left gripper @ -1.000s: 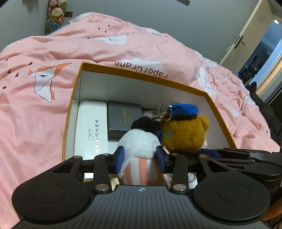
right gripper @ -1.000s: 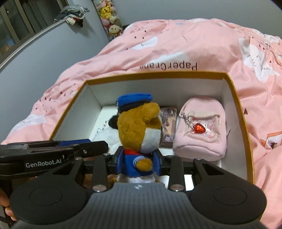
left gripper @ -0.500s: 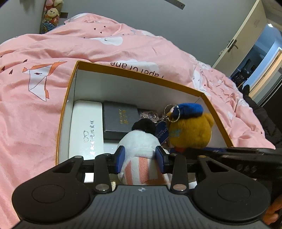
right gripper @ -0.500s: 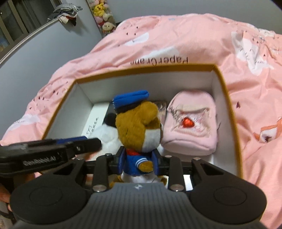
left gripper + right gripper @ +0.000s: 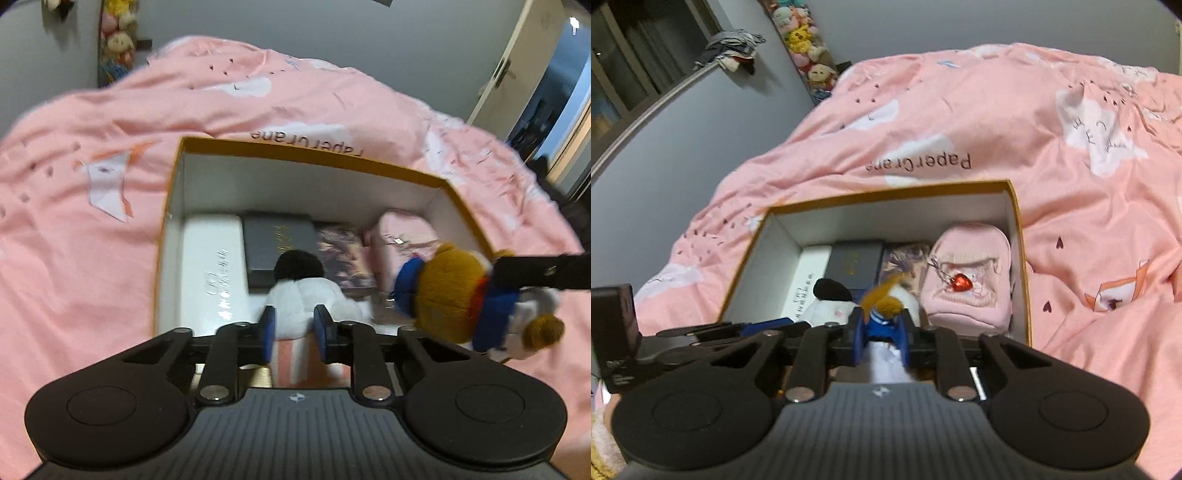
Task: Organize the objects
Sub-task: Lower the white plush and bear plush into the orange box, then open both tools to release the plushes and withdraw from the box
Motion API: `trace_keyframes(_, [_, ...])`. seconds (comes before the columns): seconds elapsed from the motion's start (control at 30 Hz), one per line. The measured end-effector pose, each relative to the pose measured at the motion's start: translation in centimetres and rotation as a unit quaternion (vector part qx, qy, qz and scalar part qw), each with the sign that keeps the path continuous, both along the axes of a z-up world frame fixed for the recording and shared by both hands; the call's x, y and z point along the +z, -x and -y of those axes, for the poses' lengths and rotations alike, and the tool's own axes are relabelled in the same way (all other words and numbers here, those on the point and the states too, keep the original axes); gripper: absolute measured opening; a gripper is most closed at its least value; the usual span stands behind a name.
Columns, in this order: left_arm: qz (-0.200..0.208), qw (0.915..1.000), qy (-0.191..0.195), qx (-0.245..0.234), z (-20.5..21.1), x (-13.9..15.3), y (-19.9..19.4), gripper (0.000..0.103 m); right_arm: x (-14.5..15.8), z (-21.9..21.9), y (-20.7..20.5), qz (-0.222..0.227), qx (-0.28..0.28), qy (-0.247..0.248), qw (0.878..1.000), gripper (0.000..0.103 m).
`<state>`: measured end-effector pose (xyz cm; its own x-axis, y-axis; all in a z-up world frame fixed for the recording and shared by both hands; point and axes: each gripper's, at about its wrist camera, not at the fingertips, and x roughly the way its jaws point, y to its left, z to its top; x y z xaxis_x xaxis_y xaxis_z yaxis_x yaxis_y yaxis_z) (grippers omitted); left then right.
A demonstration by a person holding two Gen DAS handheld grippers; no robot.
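Note:
An open box with an orange rim (image 5: 314, 157) lies on a pink duvet. Between the closing jaws of my left gripper (image 5: 294, 332) sits a white plush with pink stripes and a black cap (image 5: 306, 295), and the blue pads press on its body. My right gripper (image 5: 881, 338) is closing too, its pads squeezing the blue jacket of a brown bear (image 5: 884, 314). In the left wrist view the bear (image 5: 450, 291) hangs tipped on its side above the box's right wall, gripped by the right gripper's black finger (image 5: 535, 273).
Inside the box lie a white glasses case (image 5: 210, 266), a dark grey box (image 5: 277, 240), a picture card (image 5: 343, 258) and a pink mini backpack with a red heart charm (image 5: 967, 280). The pink duvet (image 5: 1052, 147) surrounds the box. Plush toys hang on the far wall.
The right gripper has risen with the bear, which now lies tilted sideways over the box's right side. Both pairs of jaws have narrowed on their plush toys. The backpack is now uncovered.

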<state>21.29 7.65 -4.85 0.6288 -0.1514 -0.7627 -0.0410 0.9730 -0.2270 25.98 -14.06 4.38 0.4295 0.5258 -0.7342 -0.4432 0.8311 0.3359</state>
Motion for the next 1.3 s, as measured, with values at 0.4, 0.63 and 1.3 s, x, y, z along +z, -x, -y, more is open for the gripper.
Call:
trace_keyframes(0.4, [-0.010,0.9995,0.026,-0.017,-0.2,-0.5,0.2,0.018,-3.7,-1.2,-0.8,-0.033,-0.009,0.024,0.999,0.023])
trace_keyframes(0.63, [-0.008,0.9994,0.023,-0.025,0.1,-0.7,0.0,0.018,-5.2,-1.5,-3.4,-0.096,0.024,0.068,0.993,0.047])
trace_keyframes(1.3, [-0.015,0.9986,0.041,-0.029,0.1,-1.0,0.2,0.018,-5.2,-3.6,-1.8,0.003,0.040,0.028,0.999,0.026])
